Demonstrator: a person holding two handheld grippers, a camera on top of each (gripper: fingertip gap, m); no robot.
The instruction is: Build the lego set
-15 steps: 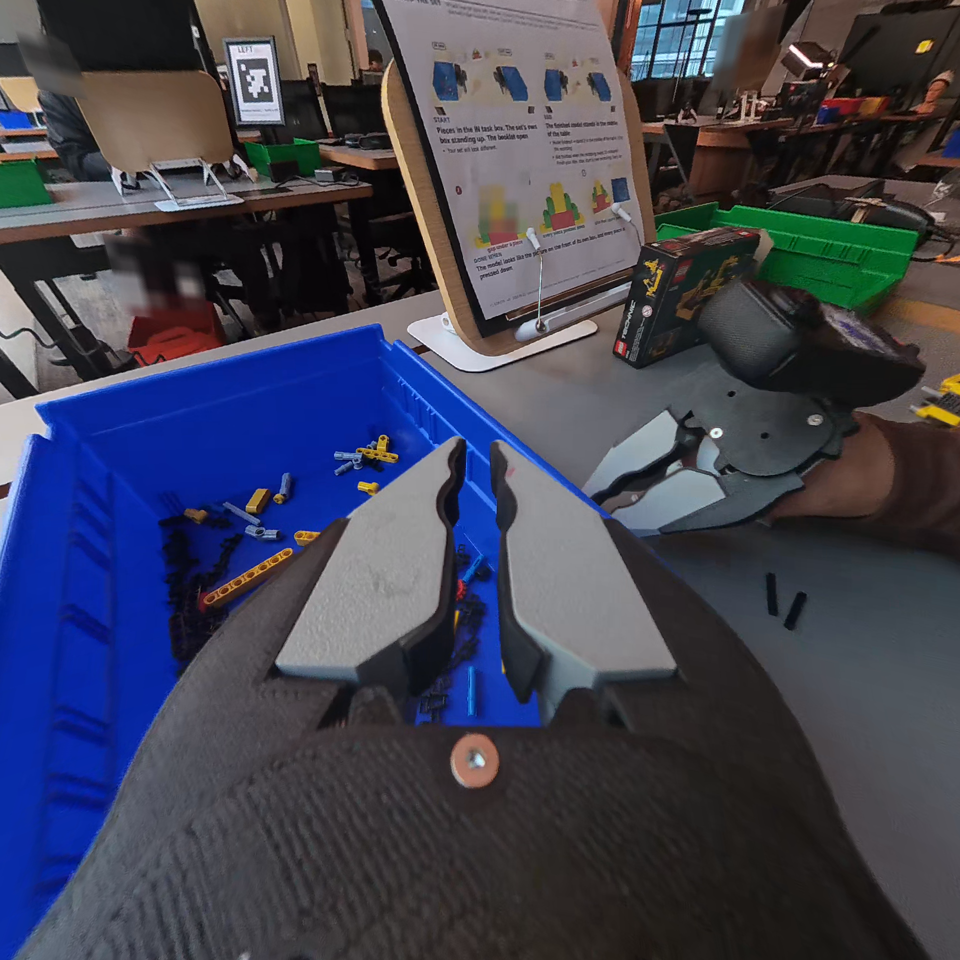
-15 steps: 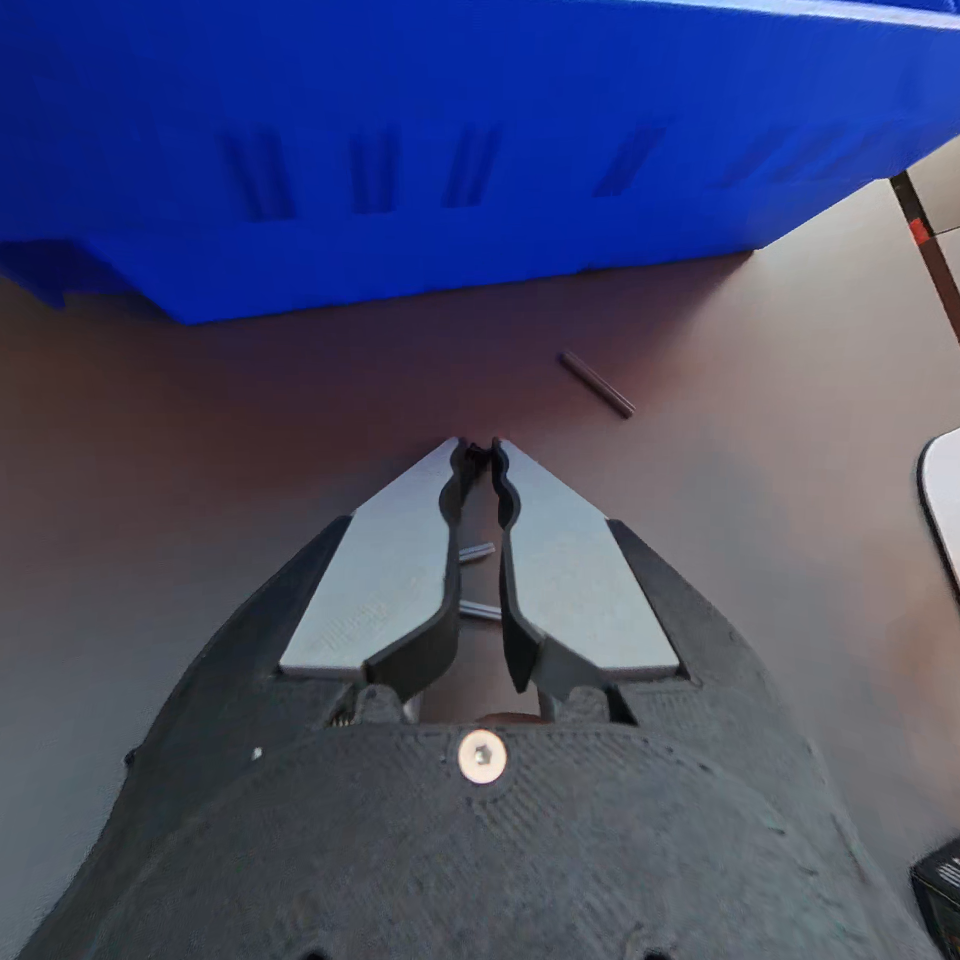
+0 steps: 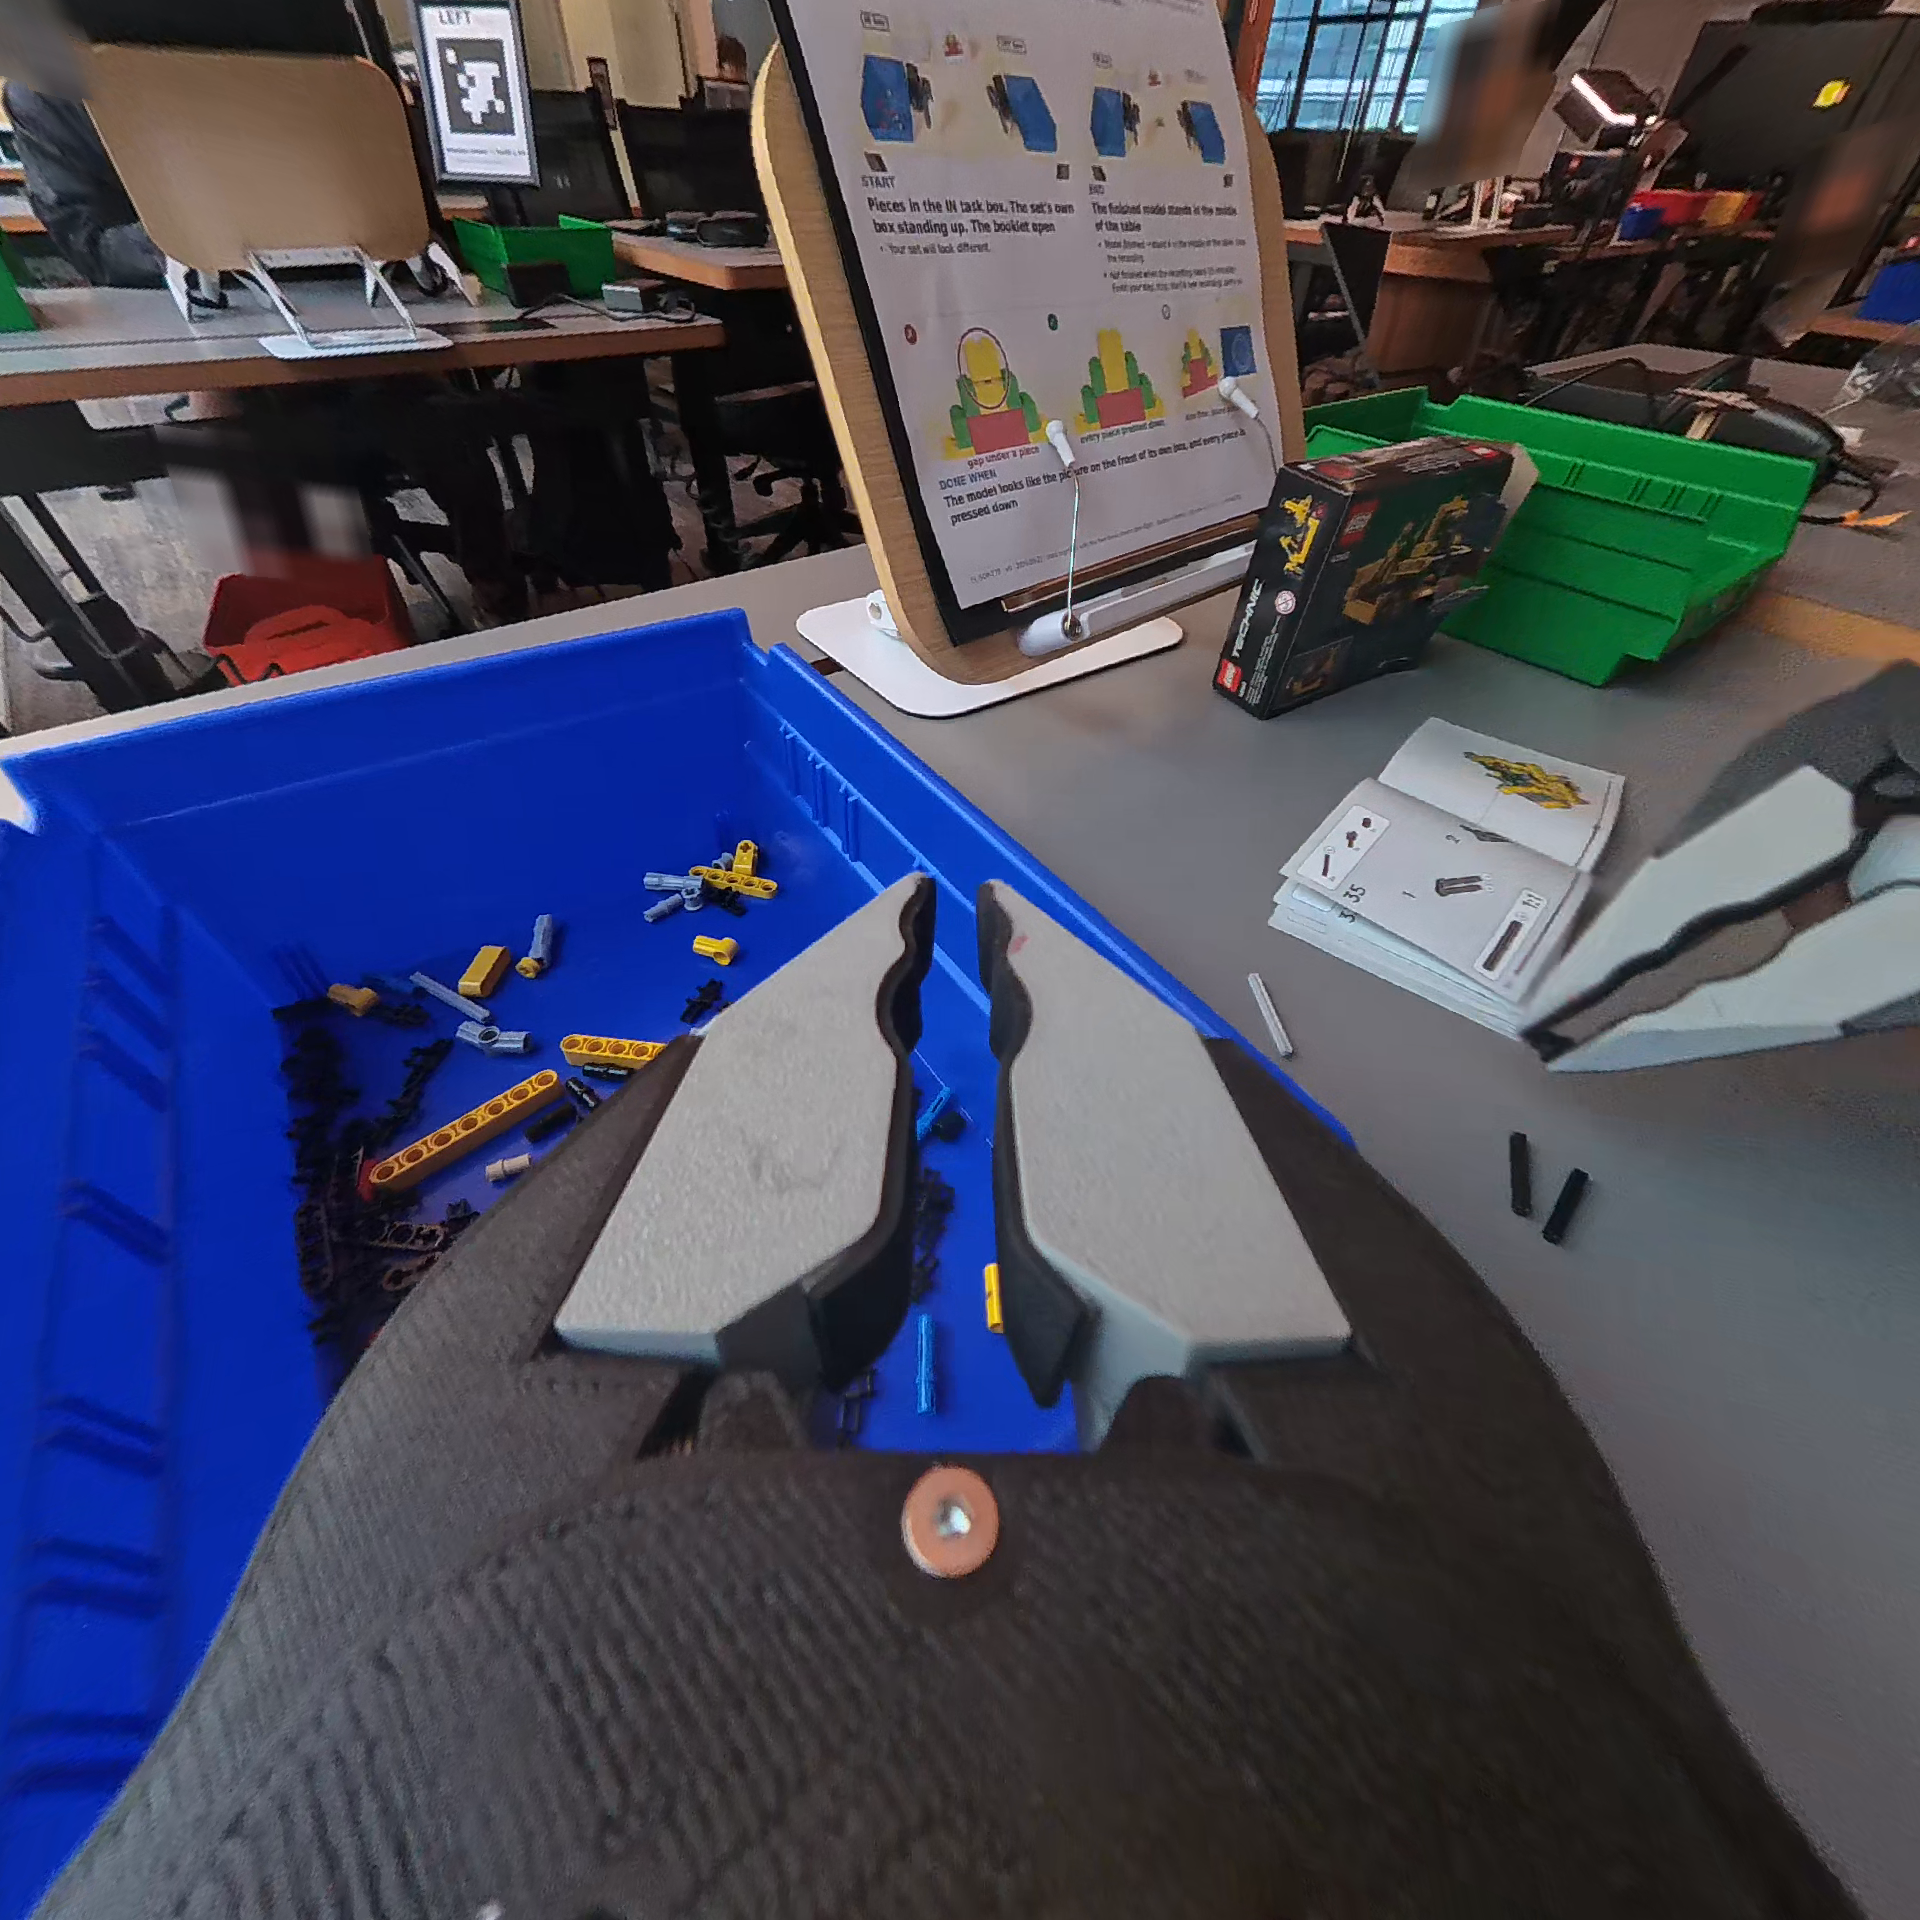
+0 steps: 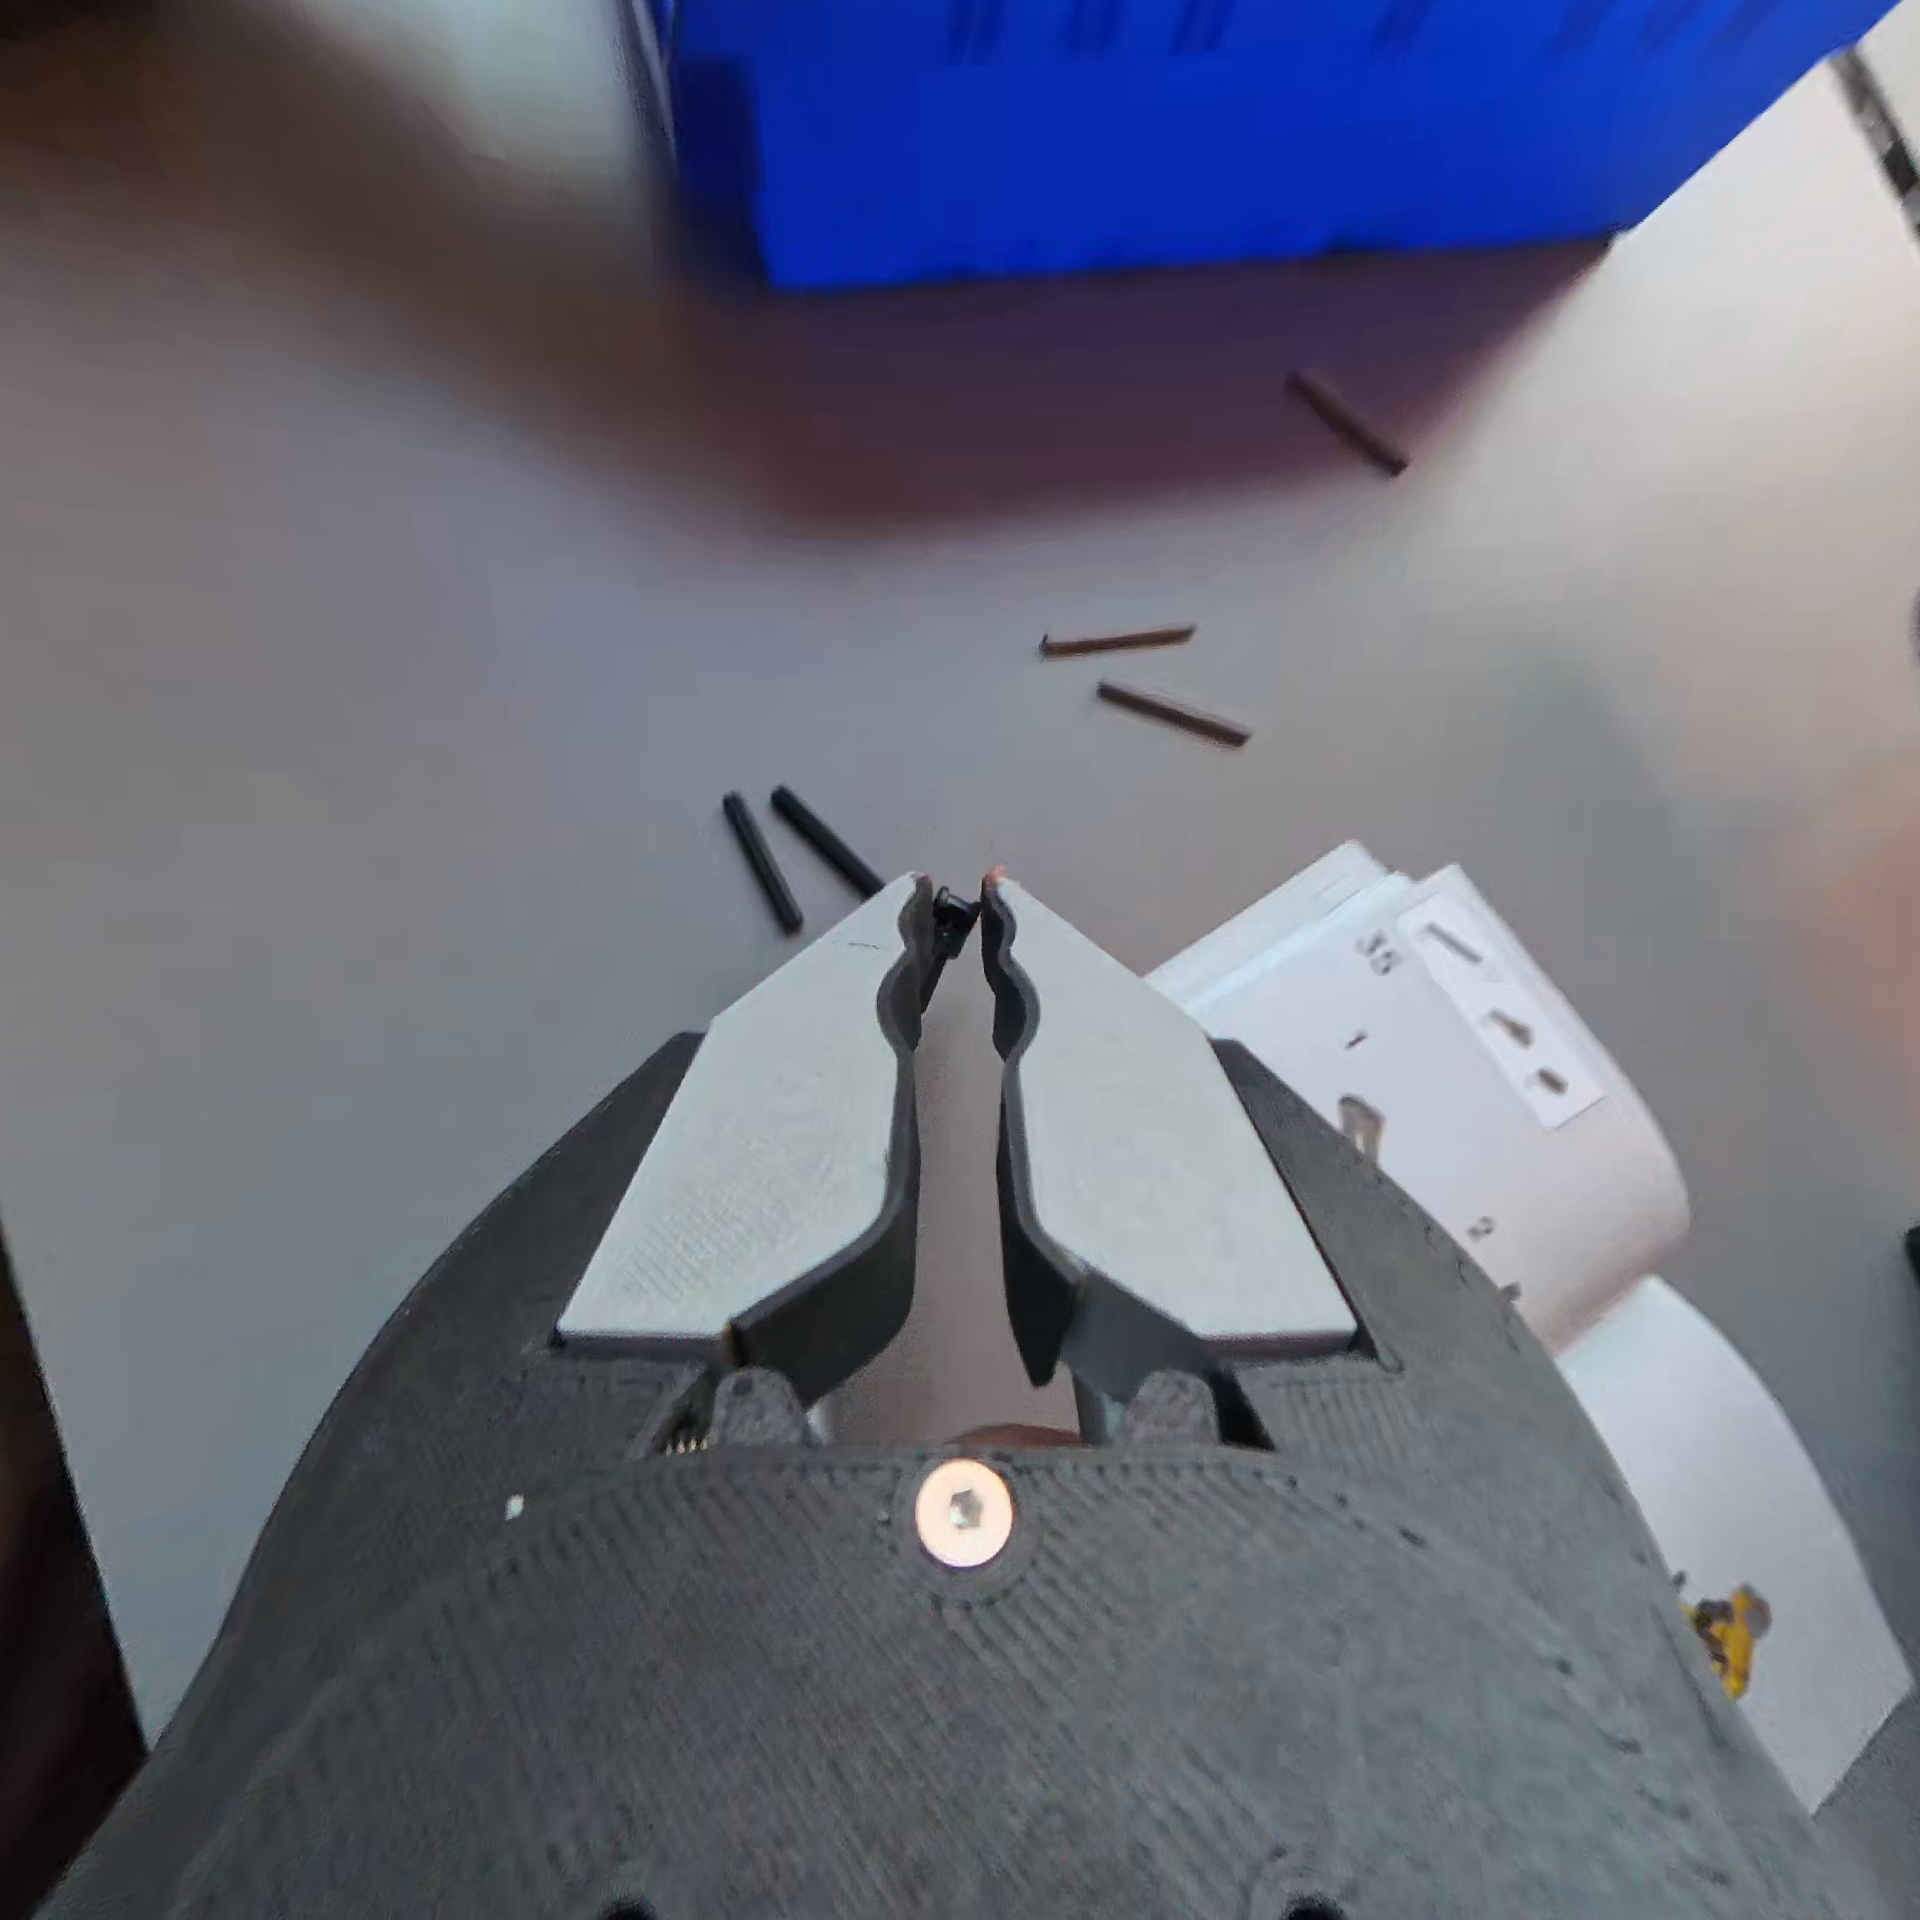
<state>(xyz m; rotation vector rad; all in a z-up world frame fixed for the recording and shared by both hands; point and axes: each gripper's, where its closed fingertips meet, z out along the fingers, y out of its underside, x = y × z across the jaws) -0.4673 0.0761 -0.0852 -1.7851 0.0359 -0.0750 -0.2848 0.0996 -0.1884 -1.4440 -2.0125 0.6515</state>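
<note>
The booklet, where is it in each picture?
Left wrist view: the booklet lies open on the table, right of middle, between the blue bin and the right gripper.
Right wrist view: the booklet is at the right edge, partly hidden behind the gripper's right finger.
Shared landmark: the two black pins lying side by side on the table near the booklet.

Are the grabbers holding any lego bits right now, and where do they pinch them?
The right gripper pinches a tiny black piece at the very tips of its jaws. Which part of the piece, I cannot tell. The left gripper holds nothing.
</note>
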